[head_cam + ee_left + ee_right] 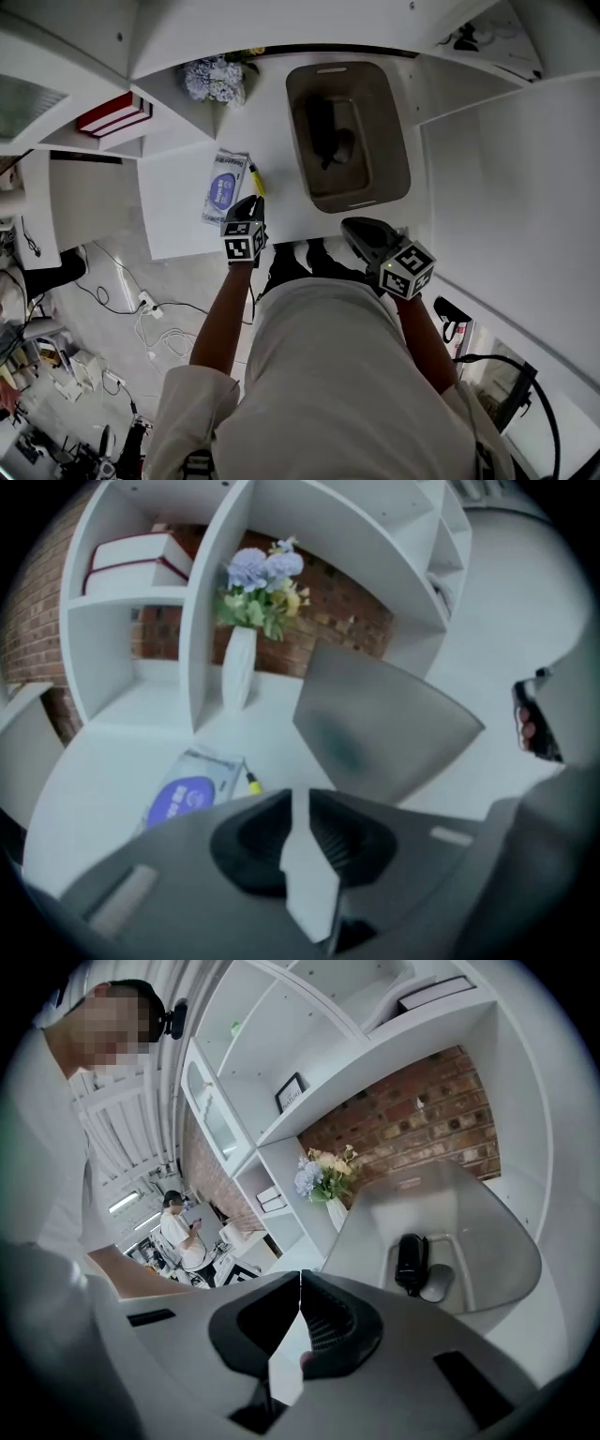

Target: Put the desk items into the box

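The left tongs (251, 206), barely parted and empty, should widen, straddle the slim yellow pen (255, 178) lying on the white desk (272, 112) just beside the blue-labelled white packet (223, 187), then clench squarely; the right tongs (361, 234) sit clenched, empty.

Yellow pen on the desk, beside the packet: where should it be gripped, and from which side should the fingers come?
Take the yellow pen at its middle, from above, with the fingers across the thin barrel. It lies flat on the desk, so a sideways approach would probably only push it. The packet lies close on its left, leaving little room for that finger.
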Motion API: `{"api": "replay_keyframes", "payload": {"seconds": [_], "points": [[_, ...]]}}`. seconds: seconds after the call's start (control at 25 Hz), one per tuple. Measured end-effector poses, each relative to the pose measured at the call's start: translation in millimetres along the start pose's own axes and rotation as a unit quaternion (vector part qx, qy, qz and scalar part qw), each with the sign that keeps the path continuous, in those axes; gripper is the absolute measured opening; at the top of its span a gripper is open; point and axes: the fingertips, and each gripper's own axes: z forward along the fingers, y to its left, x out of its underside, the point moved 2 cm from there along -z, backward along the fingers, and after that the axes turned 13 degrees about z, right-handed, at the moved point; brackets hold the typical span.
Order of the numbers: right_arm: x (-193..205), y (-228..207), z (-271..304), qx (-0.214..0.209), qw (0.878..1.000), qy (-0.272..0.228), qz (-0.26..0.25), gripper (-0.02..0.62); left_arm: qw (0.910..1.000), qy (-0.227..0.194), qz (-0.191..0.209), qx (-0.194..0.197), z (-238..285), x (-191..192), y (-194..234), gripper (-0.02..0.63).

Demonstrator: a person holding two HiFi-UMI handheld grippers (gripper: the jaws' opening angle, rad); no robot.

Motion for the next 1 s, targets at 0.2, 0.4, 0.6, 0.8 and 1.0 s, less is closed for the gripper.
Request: {"api": "replay_keyframes", "payload": {"seconds": [0.2,0.4,0.6,0.8,1.0], "points": [[2.4,-0.6,-5.0,0.016,1.000,-0.006,0.013,0.002,0.9991,0.042,-0.003,0.000,33.4,19.8,5.5,0.048],[7.1,-4.2,-10.5,0.034,0.999,-0.014,0.027,0.002,0.9966,0.081,0.005,-0.015,59.8,34.7,14.1,0.072],[14.1,-6.9,-14.3,0.051,0.998,-0.015,0.039,0.002,0.9939,0.108,0.003,-0.025,75.3,44.5,22.0,0.093],[18.0,-7.8,-17.5,0.067,0.996,-0.020,0.046,0.002,0.9913,0.128,0.008,-0.028,90.4,55.9,23.0,0.110],[20.7,-8.5,-21.1,0.082,0.995,-0.023,0.048,0.002,0.9893,0.134,0.022,-0.053,91.3,58.9,27.1,0.090]]}}
